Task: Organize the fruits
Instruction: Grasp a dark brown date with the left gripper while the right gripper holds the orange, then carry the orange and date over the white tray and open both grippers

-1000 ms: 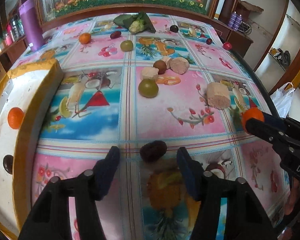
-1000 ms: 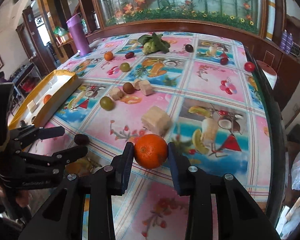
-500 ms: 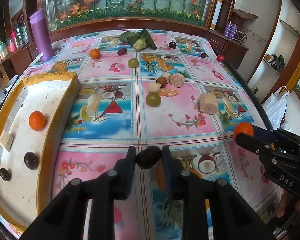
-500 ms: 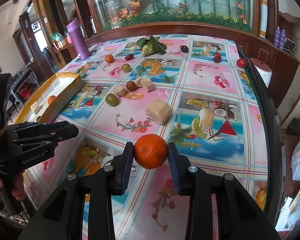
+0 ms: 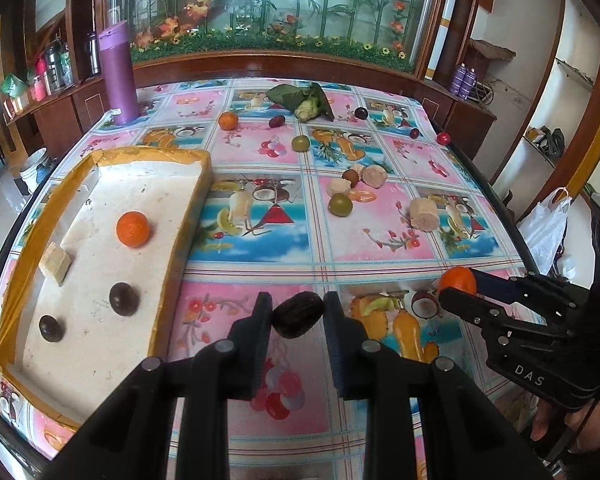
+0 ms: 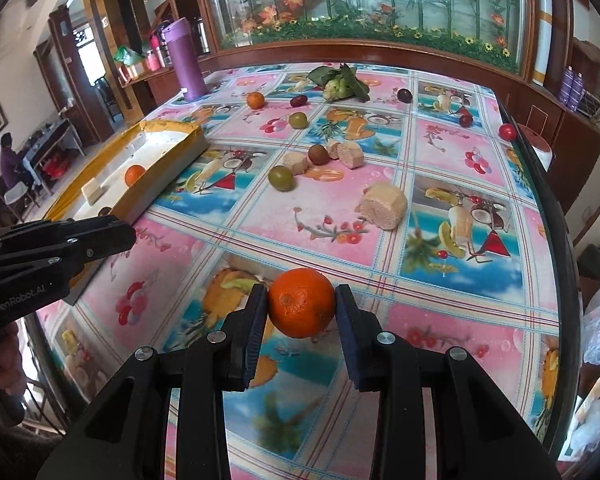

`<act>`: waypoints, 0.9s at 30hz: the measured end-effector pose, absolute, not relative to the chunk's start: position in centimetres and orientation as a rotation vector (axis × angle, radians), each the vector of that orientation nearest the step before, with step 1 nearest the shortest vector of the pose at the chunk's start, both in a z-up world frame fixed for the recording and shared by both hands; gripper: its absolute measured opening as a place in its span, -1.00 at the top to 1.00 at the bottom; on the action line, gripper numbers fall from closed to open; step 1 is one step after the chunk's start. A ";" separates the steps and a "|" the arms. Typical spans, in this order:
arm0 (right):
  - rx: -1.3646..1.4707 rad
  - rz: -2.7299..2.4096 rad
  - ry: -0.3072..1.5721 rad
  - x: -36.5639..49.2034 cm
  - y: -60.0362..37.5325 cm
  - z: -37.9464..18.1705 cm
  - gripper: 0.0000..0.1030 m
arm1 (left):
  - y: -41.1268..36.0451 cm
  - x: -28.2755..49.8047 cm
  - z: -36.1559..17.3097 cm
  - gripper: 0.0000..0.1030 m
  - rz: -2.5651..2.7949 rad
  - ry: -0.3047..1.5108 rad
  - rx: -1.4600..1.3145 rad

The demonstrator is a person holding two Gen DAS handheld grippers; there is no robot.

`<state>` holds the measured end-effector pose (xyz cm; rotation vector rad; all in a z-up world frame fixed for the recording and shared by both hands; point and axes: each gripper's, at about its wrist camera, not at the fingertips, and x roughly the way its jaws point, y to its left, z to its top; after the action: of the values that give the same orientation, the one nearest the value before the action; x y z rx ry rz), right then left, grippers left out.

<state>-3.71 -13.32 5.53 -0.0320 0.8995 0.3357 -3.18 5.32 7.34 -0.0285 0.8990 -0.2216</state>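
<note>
Left wrist view: left gripper (image 5: 298, 316) clenched on a dark wrinkled fruit (image 5: 298, 314), pads pressing both sides, fruit lifted clear of the tablecloth (image 5: 380, 240); jaws have just been closing onto it; gripper angled downward over the near edge. This view alone looks down into the whole tray (image 5: 188, 216), a white foam slab with yellow taped rim, just left of the gripper; inside lie a small orange (image 5: 133, 229), a pale cube (image 5: 55, 263), two dark round fruits (image 5: 124, 299) and (image 5: 51, 328), all apart. Right gripper (image 5: 460, 286) enters from the right edge, black plastic, orange fruit at its tips; bare fingers (image 5: 548, 426) show beneath its handle. Loose on the glossy fruit-print cloth: a green plum (image 5: 340, 204), a cut beige cylinder (image 5: 423, 214), a leafy bundle (image 5: 305, 101), a purple flask (image 5: 119, 73) upright at the far left.

Right wrist view: right gripper (image 6: 301, 306) grasping a dimpled orange (image 6: 302, 308) between blue-faced pads, held above the cloth, pointing down. Left gripper (image 6: 100, 236) seen side-on at left, jaws close together; its fruit is hidden here. Tray (image 6: 168, 170) seen obliquely, its contents partly hidden by the wall. Only here: a seated person (image 6: 10, 166) far left in a side room.
</note>
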 end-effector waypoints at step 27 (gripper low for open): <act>-0.136 0.555 0.878 0.7 1.8 7.8 0.36 | 22.8 -2.8 6.6 0.45 0.032 0.889 -0.169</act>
<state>0.73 1.84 7.79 -0.1359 0.8776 0.5548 -2.84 22.81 6.63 -0.1687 0.8892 0.0318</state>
